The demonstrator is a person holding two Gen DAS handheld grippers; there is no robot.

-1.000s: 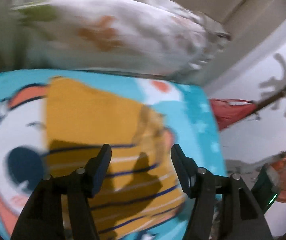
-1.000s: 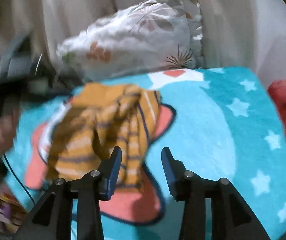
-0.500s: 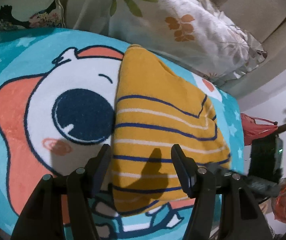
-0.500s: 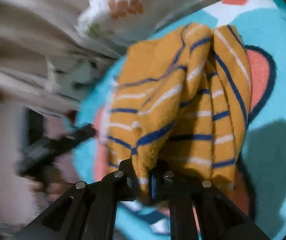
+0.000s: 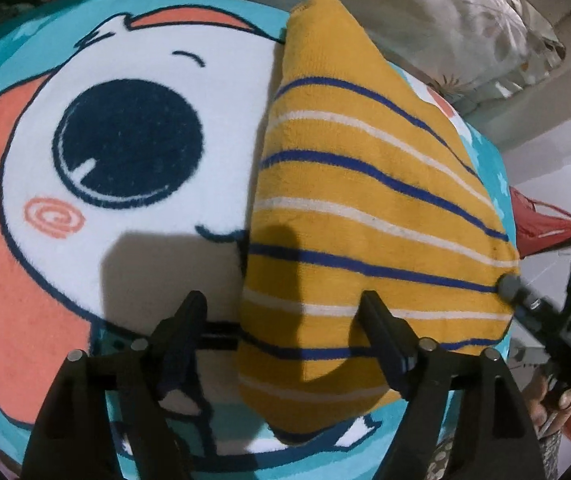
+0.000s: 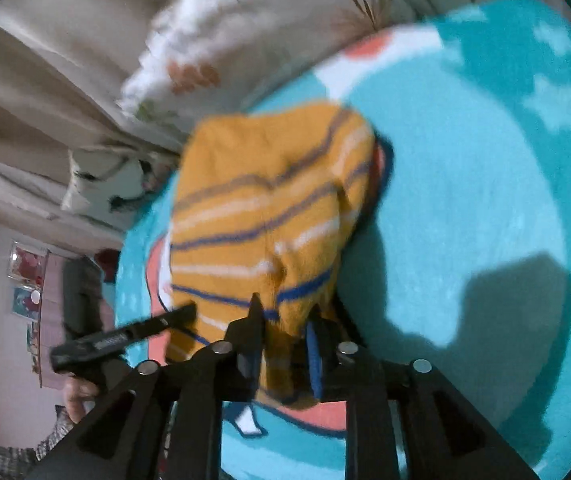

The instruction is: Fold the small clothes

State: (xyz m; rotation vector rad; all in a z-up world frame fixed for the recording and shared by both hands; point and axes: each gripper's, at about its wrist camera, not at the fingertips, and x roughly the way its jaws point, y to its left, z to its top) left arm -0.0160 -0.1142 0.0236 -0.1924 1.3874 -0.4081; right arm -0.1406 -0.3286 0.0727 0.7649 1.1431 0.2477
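While the left gripper is hovering with its jaws spread wide and nothing between them, the striped garment is lying directly ahead of it on the cartoon blanket. This mustard-yellow piece, banded in navy and white, is folded into a long wedge. Its long axis is running away from the left gripper, with the narrow plain-yellow tip pointing far ahead toward the floral pillow and the broad striped end sitting nearest, partly between the spread fingers and closer to the right-hand one. The stripes are crossing that axis. To the left of the fingers, the blanket's big navy eye and coral swirl are showing uncovered.

From the right wrist view, the right gripper is clamped on the near edge of the garment; a fold of yellow cloth is pinched between its two fingers, and the rest is stretching away from the jaws toward the pillow. This view is blurred, so the far edge is hard to read. The teal blanket with pale stars is spreading out to the right of these fingers. One black finger of the left gripper is reaching in from the left, just beside the cloth. In the left wrist view, the right gripper is meeting the garment's right corner.
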